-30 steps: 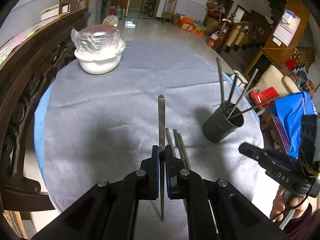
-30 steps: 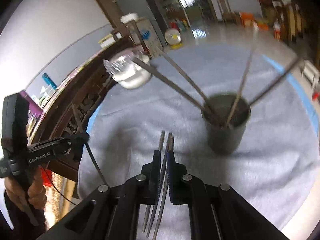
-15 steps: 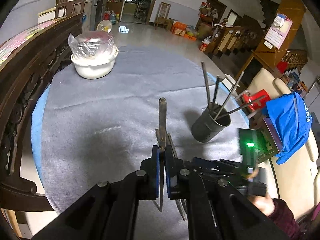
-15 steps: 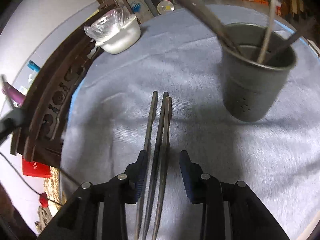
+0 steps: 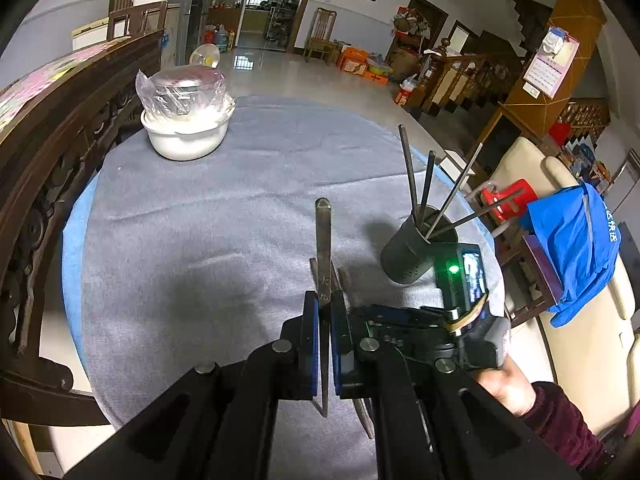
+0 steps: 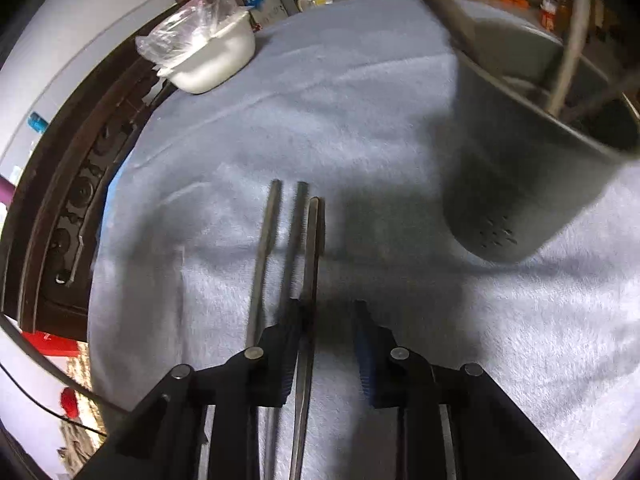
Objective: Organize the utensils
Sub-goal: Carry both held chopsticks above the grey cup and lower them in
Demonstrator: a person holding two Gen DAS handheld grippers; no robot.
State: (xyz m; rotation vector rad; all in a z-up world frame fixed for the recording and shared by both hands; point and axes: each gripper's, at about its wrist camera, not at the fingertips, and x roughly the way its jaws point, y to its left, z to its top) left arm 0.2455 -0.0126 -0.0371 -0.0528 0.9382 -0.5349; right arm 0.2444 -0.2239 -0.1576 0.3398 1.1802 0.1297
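My right tool point(image 6: 326, 336), jaws part-open and just narrowing, straddles one chopstick point(image 6: 310, 280) lying lengthwise along it on the tabletop point(image 6: 400, 120); holder point(image 6: 520, 184) ahead-right. Left tool point(image 5: 325, 336) clamps another chopstick point(image 5: 322, 240).

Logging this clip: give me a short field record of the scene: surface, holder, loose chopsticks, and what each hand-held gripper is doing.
surface: grey cloth over a round table
holder: dark cup upright, four chopsticks standing in it
loose chopsticks: three lying side by side on the cloth
left hand-held gripper: shut on one chopstick, held above the cloth
right hand-held gripper: low over the loose chopsticks, jaws just been closing, gap remaining, nothing clamped; one chopstick lies between them
other: white bowl covered with plastic, far side
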